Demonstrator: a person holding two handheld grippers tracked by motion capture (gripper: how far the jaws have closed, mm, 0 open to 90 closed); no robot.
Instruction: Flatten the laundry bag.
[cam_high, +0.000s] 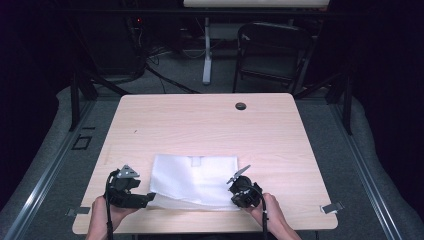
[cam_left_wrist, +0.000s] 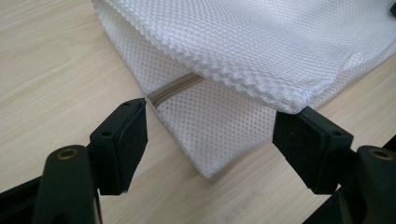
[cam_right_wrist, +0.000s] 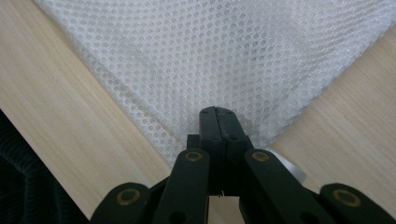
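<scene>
A white mesh bag (cam_high: 195, 181) lies flat near your edge of the wooden surface (cam_high: 210, 120), folded so that one layer rests over another. Your right tongs (cam_right_wrist: 218, 122) are clamped shut on the bag's near right corner, with the netting puckering where the jaws bite. Your left tongs (cam_left_wrist: 210, 135) stand wide open, one jaw on either side of the near left corner, where a tan zipper strip (cam_left_wrist: 173, 90) peeks out between the upper fold and the lower sheet. This bag looks very light and limp; I'd expect it to sag, slide and drag on the smooth wood instead of keeping its shape, and the open weave could snag or stretch if you pull hard from one point. The thicker folded hem and the zipper seam seem the firmest spots, so close the left tongs there, well onto the edge, not on a single loose layer. Lifting both corners evenly should keep the layers from slipping apart.
</scene>
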